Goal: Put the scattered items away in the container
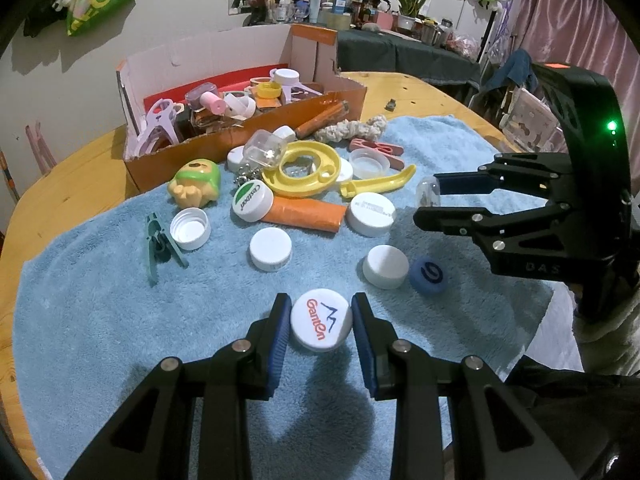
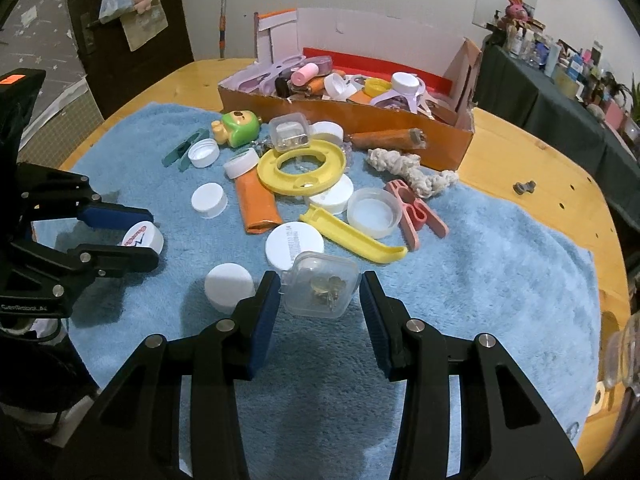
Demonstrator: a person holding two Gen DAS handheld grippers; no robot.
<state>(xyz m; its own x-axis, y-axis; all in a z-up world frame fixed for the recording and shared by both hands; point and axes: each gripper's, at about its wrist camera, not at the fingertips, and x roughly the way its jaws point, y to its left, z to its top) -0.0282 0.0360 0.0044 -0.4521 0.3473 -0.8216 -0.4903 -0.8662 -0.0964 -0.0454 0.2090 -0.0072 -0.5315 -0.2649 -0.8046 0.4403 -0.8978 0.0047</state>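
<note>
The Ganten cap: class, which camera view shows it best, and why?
Left wrist view: the Ganten cap faces the lens, logo readable, between the left gripper fingers. Right wrist view shows it small, edge-on and partly hidden.
</note>
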